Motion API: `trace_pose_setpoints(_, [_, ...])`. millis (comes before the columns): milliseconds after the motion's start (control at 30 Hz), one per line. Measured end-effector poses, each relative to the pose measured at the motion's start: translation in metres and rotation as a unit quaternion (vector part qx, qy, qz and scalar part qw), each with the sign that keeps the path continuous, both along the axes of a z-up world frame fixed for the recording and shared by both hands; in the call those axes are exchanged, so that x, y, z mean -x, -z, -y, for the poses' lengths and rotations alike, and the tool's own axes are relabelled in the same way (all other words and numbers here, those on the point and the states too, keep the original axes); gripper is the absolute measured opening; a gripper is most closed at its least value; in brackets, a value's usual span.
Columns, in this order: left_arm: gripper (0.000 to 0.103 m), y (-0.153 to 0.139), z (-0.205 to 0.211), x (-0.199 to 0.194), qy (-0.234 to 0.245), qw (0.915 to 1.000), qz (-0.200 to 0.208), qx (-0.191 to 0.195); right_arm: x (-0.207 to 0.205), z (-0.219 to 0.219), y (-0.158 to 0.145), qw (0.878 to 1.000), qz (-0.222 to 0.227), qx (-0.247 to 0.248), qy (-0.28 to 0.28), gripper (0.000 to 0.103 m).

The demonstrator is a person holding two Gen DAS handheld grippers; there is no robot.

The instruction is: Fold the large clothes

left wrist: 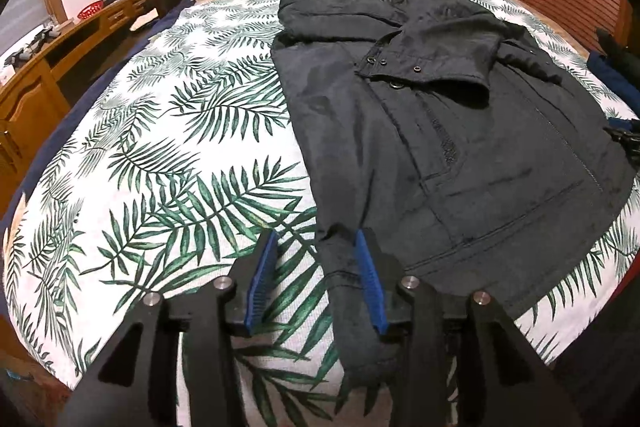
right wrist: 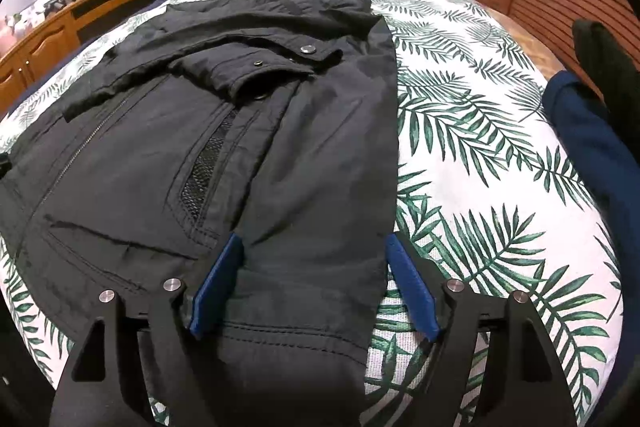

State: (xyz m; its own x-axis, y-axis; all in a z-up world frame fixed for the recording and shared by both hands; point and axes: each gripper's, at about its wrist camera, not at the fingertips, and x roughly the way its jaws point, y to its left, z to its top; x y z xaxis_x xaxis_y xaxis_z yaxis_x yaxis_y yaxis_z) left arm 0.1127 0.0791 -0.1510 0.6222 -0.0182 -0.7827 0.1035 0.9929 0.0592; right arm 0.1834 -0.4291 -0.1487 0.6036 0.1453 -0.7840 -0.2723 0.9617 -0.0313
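Black jacket [left wrist: 440,131] spread across bed [left wrist: 168,147], hem at near edge. Left gripper [left wrist: 316,267] wide over its left edge; right gripper [right wrist: 314,283] wide astride right side. Bare bedspread flanking.

Two black handheld grippers with blue finger pads

Left gripper [left wrist: 316,239] and right gripper [right wrist: 314,243] alike: matte black angular linkage arms, triangular cut-outs, round silver pivot pins, ridged blue pads [right wrist: 216,287] lining flat, tapered fingers
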Motion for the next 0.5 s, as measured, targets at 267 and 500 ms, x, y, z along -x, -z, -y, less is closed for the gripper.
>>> trace_pose_setpoints(267, [0.040, 0.000, -0.003, 0.006, -0.011, 0.9998, 0.016, 0.007, 0.001, -0.001, 0.000, 1.000, 0.002, 0.001, -0.001, 0.078])
trace_pose_setpoints(500, [0.040, -0.007, -0.001, 0.018, -0.013, 0.9997, 0.015, 0.011, 0.000, 0.000, 0.000, 1.000, 0.001, 0.000, -0.001, 0.079])
